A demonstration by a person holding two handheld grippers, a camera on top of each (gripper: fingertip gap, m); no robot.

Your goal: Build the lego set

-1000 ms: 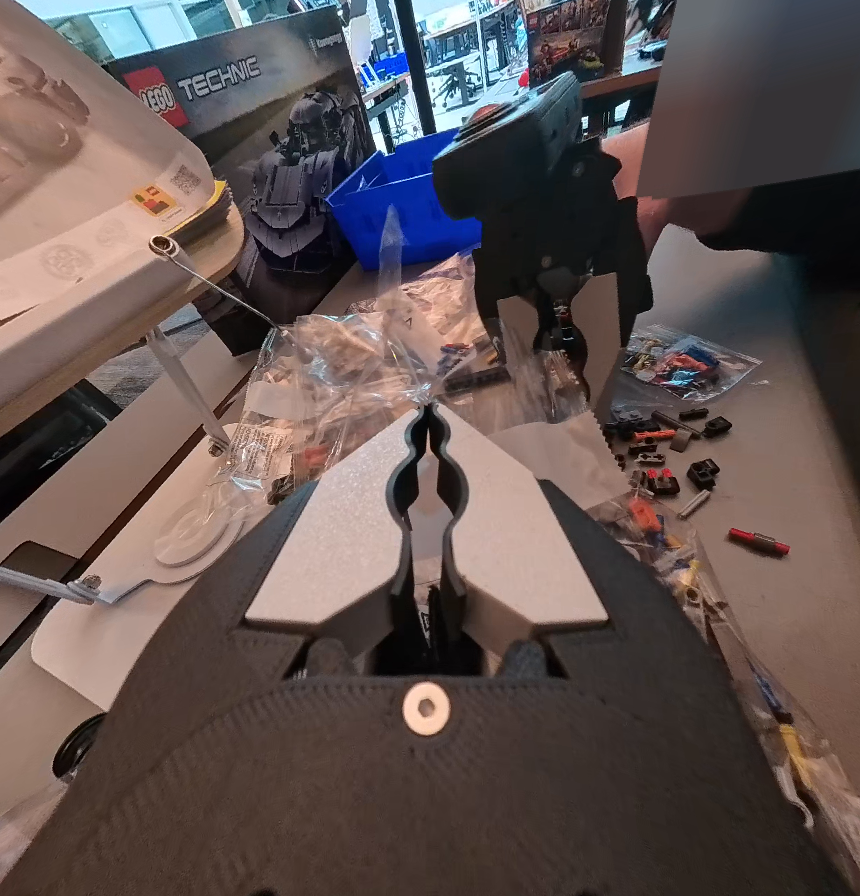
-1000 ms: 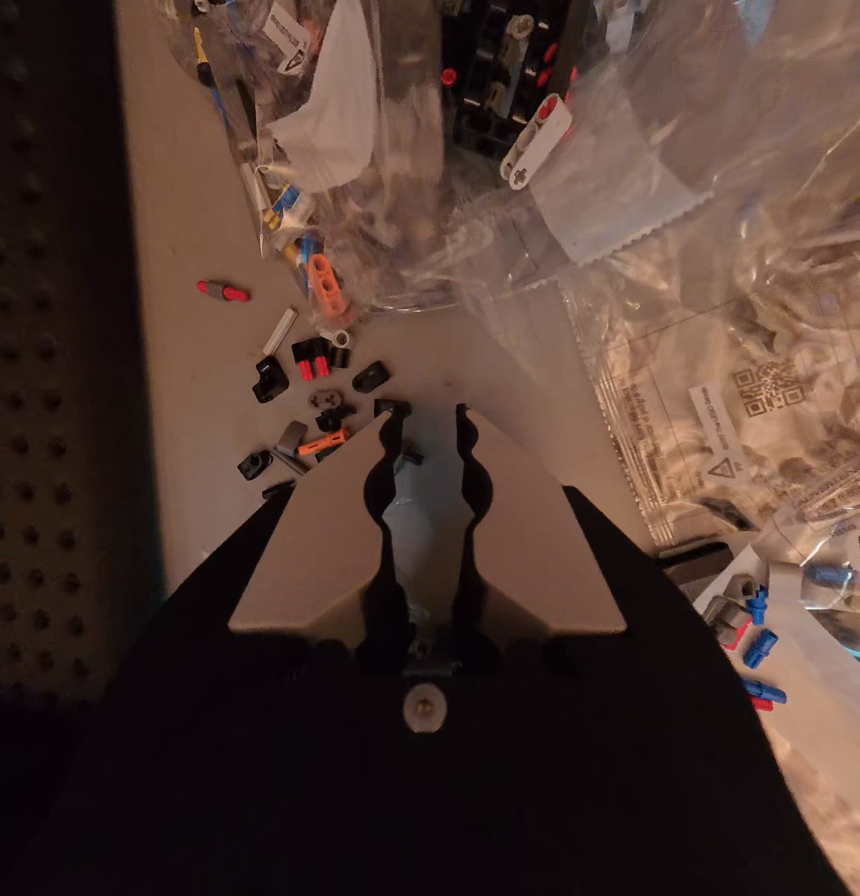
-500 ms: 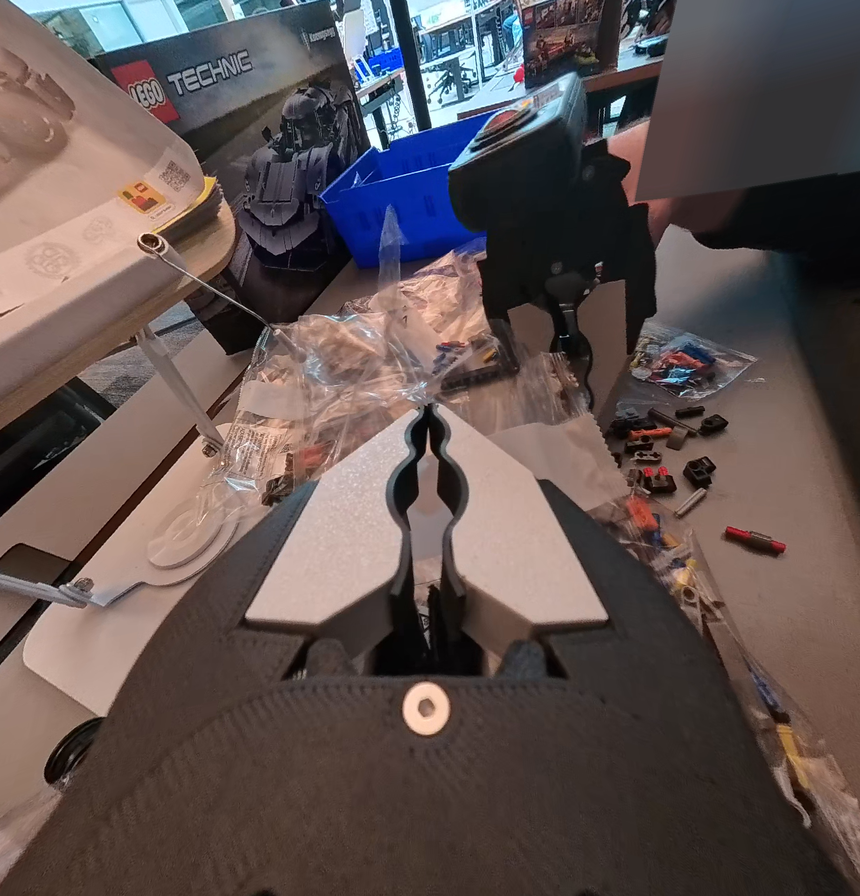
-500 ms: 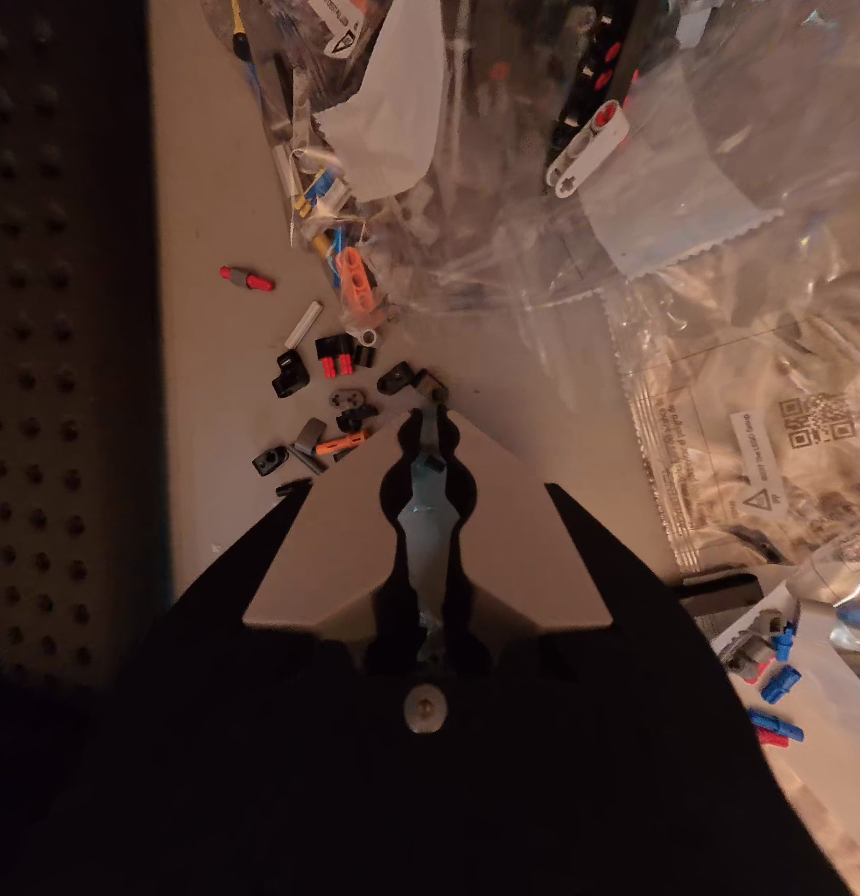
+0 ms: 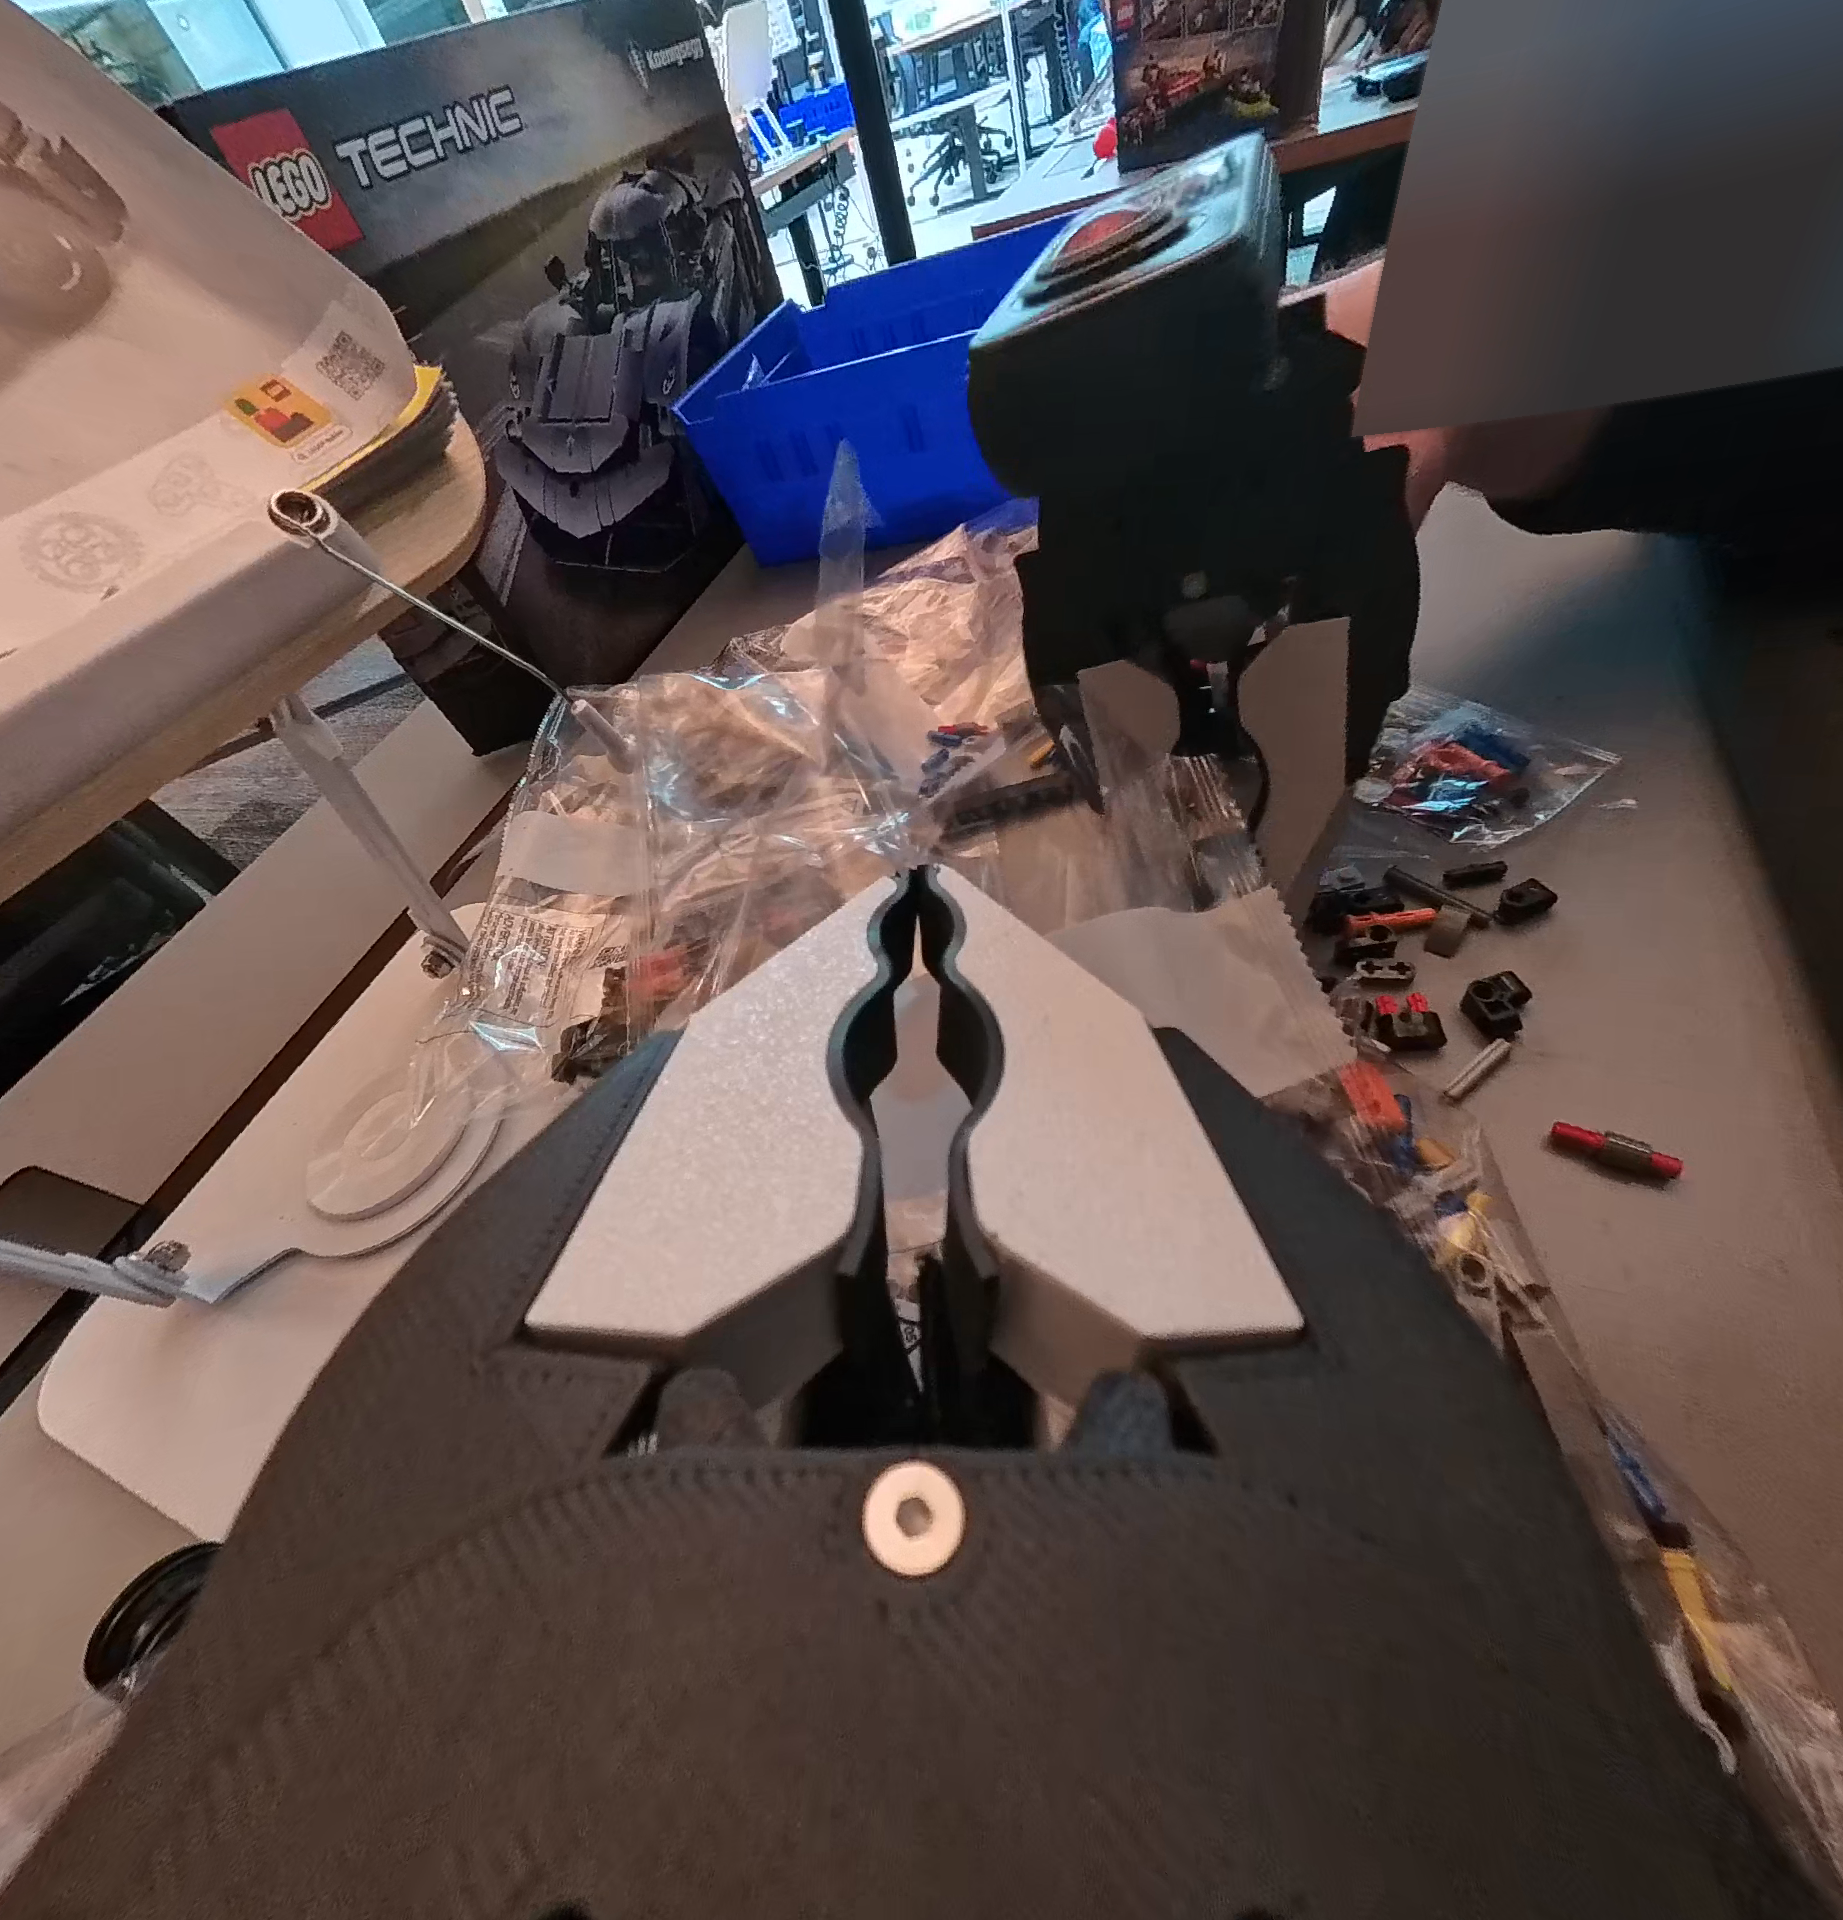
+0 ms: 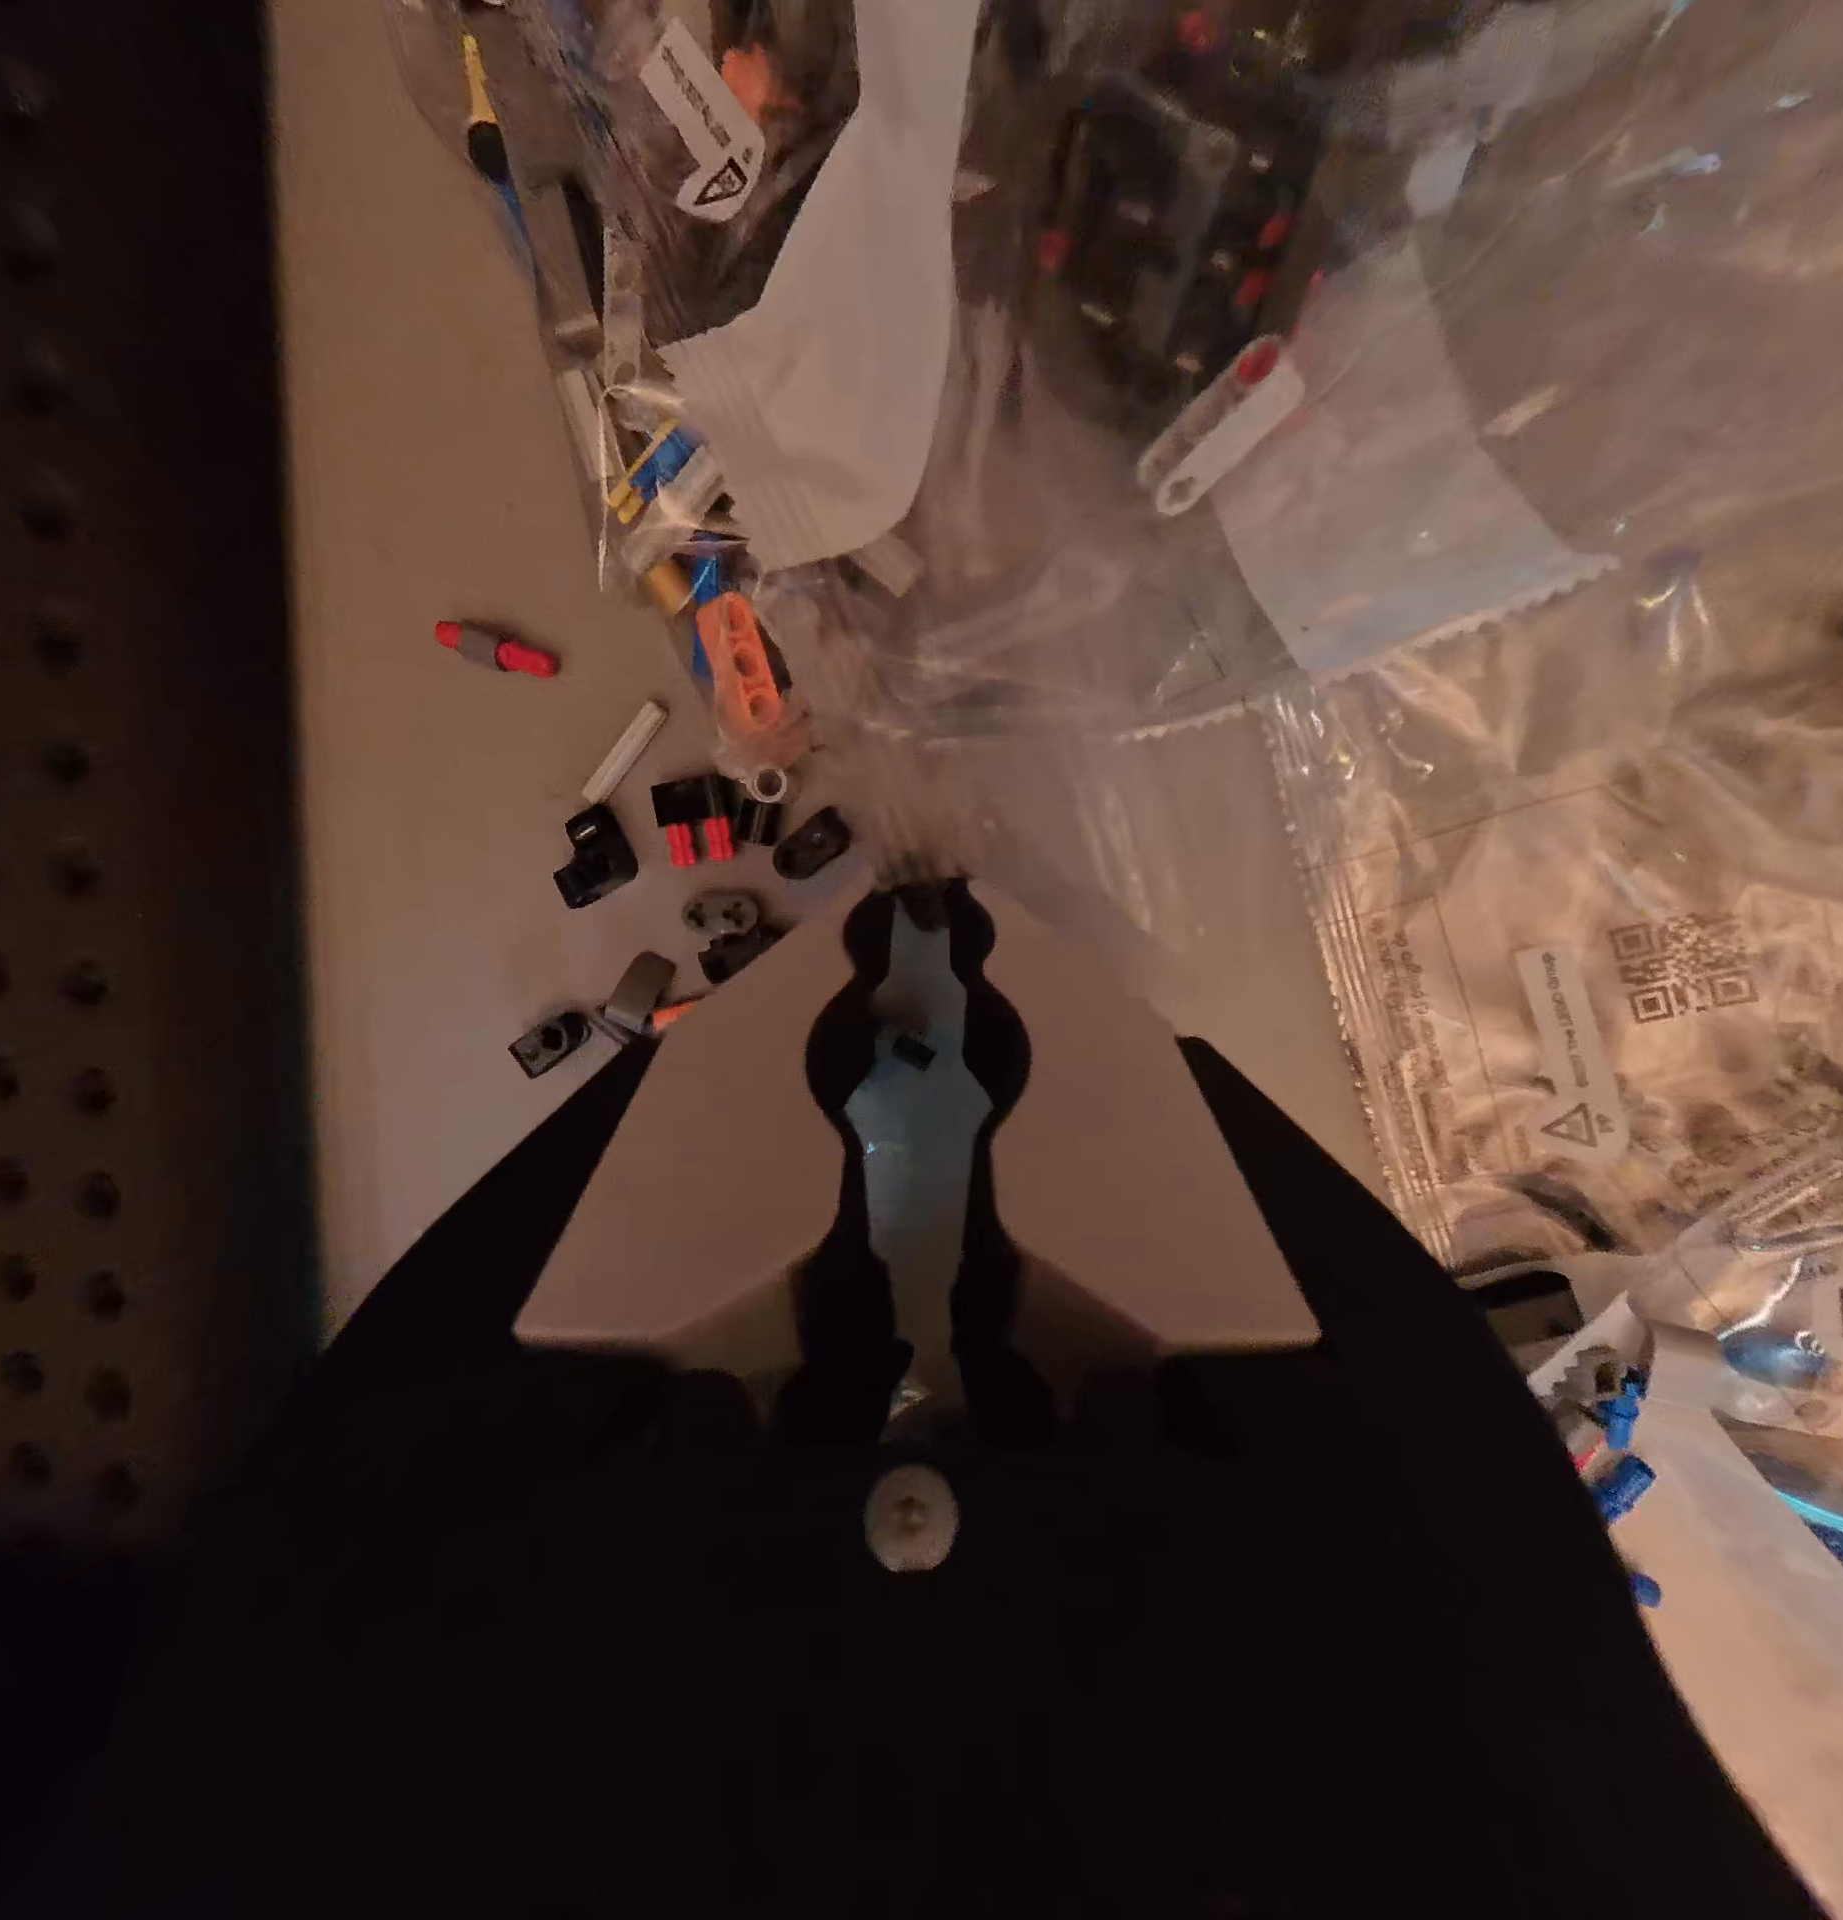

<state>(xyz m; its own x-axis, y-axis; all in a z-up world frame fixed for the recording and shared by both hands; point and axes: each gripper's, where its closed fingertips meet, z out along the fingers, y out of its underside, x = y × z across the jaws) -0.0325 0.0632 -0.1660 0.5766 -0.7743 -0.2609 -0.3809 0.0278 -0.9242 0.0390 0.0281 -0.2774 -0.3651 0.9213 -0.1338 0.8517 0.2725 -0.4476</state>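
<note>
Clear plastic bags (image 5: 751,790) of lego parts cover the middle of the counter (image 5: 1675,1299); we cannot count them exactly where they overlap. One small bag (image 5: 1468,769) lies apart on the far right. About a dozen loose pieces (image 6: 688,842) sit just beside the pile, mostly black, with one red pin (image 6: 496,646) off by itself. Our left gripper (image 5: 917,883) has its fingers pressed together at the tips, pinching a fold of bag film. Our right gripper (image 6: 922,899) has its fingers nearly together, pinching a small dark piece (image 6: 927,902) at the tips, against the edge of a bag. One blue bin (image 5: 855,416) and one set box (image 5: 543,312) stand behind the bags. An open manual (image 5: 148,416) rests on a raised stand to the left.
</note>
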